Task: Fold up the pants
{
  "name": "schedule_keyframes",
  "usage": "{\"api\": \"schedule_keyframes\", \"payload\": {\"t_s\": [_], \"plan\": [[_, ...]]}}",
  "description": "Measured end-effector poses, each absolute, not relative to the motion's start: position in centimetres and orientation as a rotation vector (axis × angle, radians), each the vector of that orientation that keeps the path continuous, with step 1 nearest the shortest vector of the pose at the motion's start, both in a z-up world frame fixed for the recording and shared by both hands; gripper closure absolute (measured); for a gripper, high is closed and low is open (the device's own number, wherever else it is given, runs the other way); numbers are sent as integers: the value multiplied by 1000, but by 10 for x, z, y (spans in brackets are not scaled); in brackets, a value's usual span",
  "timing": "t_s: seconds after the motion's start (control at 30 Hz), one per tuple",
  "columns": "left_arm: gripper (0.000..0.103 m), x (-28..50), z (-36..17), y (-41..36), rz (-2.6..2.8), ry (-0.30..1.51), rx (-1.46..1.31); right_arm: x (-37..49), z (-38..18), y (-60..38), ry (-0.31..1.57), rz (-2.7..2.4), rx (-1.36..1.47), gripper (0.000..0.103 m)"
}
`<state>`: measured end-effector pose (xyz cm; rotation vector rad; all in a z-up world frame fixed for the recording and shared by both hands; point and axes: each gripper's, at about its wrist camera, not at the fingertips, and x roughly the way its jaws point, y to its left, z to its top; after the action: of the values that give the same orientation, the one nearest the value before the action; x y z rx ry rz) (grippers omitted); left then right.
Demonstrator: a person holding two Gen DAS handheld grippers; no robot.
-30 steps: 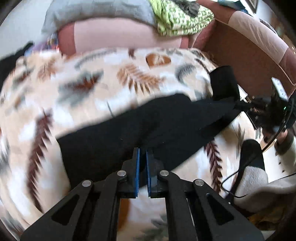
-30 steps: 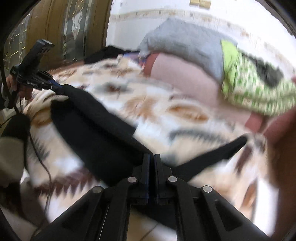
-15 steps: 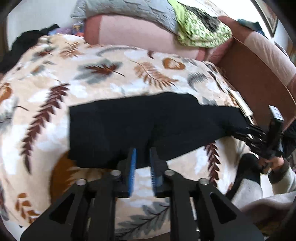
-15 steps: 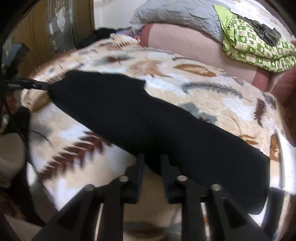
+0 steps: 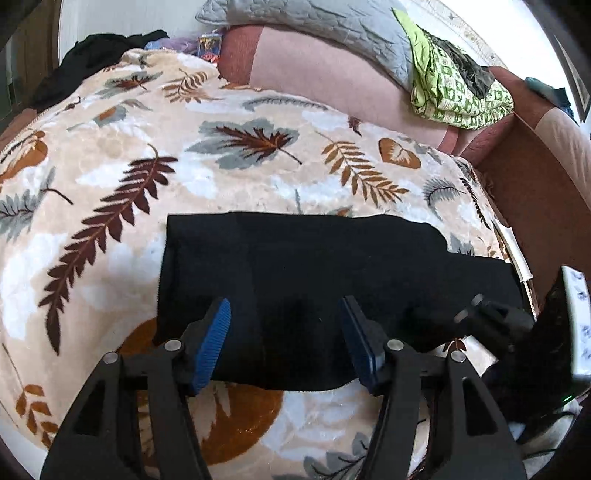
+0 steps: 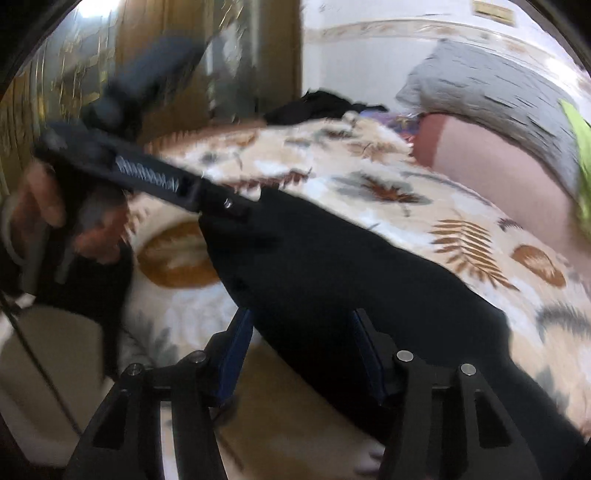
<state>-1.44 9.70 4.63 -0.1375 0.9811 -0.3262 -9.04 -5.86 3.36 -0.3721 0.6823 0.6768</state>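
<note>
Black pants (image 5: 314,280), plain knit, one pair, folded into long flat band on leaf-print blanket (image 5: 229,147), near its front edge. Long axis runs left–right in left wrist view; in right wrist view runs diagonally, upper left to lower right. Left gripper (image 5: 286,345): blue pads spread apart and opening, fabric beneath, not pinched. Right gripper (image 6: 301,356): jaws apart, closing, straddling pants' edge, nothing clamped. Two grippers. One grey pillow (image 5: 317,27), one green patterned cloth (image 5: 454,98) on couch behind.
</note>
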Motion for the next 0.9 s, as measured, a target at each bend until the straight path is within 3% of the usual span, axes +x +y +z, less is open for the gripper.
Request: {"api": "schedule_keyframes", "payload": {"t_s": [0.03,0.3,0.37,0.47,0.63,0.9], "plan": [[43,-15,46,98,-325,983,-138,-85,29,-56,700,668,-371,98],[43,-14,33,103,-301,1002,-165,-84,21,-65,764,658,-224,98],[43,-15,37,100,-291,1000,-151,-82,19,-70,776,661,-157,95],[43,-19,50,95,-316,987,-155,-81,32,-86,826,693,-64,80],[32,-24,68,76,-360,938,-169,-94,53,-143,759,567,-26,65],[32,-30,51,23,-449,986,-117,-76,28,-203,834,335,37,65]]}}
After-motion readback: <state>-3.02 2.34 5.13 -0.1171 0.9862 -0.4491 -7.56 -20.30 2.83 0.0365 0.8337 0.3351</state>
